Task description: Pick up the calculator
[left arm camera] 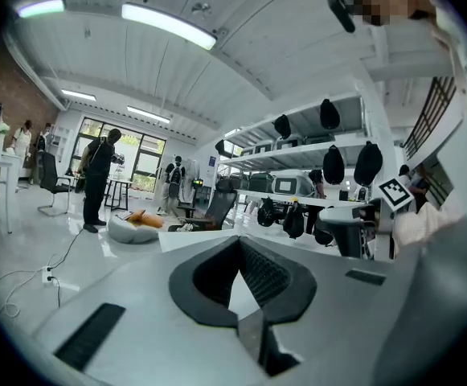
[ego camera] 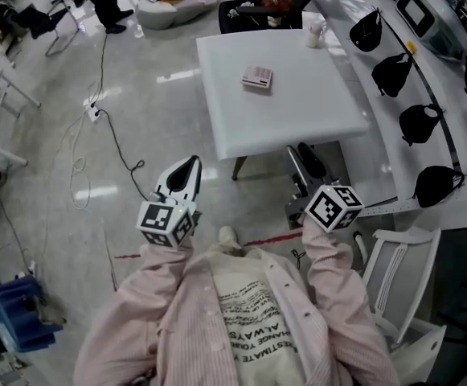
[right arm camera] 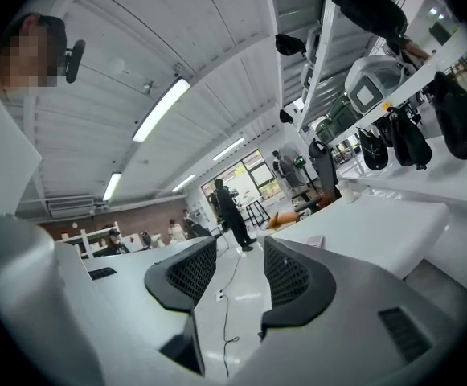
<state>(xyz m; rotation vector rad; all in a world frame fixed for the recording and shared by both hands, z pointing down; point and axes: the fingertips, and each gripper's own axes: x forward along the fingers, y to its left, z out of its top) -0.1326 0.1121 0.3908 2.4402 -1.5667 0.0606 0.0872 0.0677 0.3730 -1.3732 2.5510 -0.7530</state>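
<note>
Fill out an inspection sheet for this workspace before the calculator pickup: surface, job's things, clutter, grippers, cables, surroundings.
Surface: white square table on a glossy floor.
Job's things: calculator lies flat on the table's far half, with neither gripper on it.
Clutter: small white container at the table's far right corner.
Grippers: left gripper has its jaws together on nothing; right gripper has its jaws apart and is empty. Both are held short of the table.
Cables: black cable and power strip on the floor left of the table.
Surroundings: dark bags hang along the right-hand shelving; white chair; blue crate.
</note>
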